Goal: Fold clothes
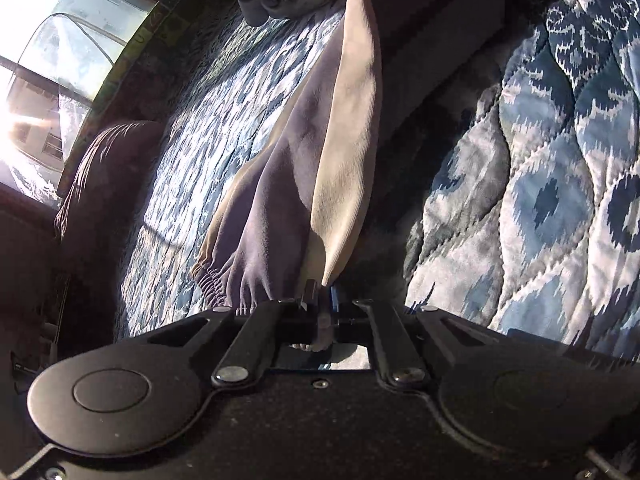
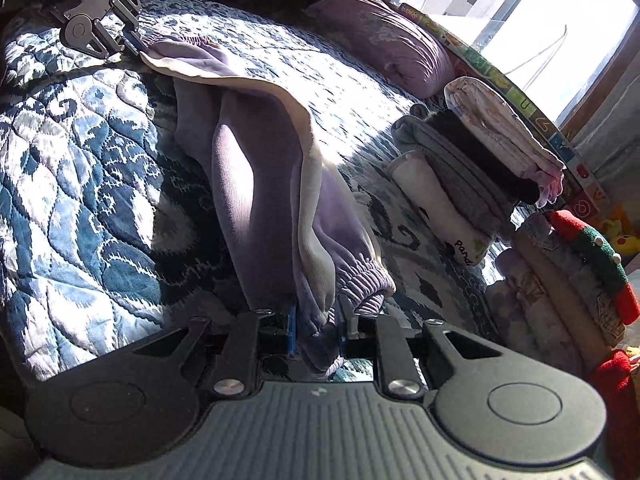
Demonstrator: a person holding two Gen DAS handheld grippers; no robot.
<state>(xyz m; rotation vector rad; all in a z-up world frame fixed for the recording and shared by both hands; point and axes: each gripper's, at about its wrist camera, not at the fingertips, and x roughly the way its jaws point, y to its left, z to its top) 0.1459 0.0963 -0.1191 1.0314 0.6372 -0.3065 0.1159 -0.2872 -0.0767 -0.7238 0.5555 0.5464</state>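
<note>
Both claws clenched on the lilac trousers [image 2: 256, 184]: right claw [image 2: 316, 330] at the cuffed end, left claw [image 2: 134, 49] at the far end. The garment's long axis runs straight between them, sagging onto the quilt [image 2: 80, 168]. Folded stack [image 2: 472, 168] lies beyond it toward the window; I'd fold end to end.

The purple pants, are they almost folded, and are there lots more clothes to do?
Not folded yet. Done: stacks of folded clothes sit by the window. In hand: the purple pants hang stretched above the blue quilt, the right gripper clamped on one end and the left gripper on the other. Left: laying them down and folding them. No other loose clothes show.
</note>
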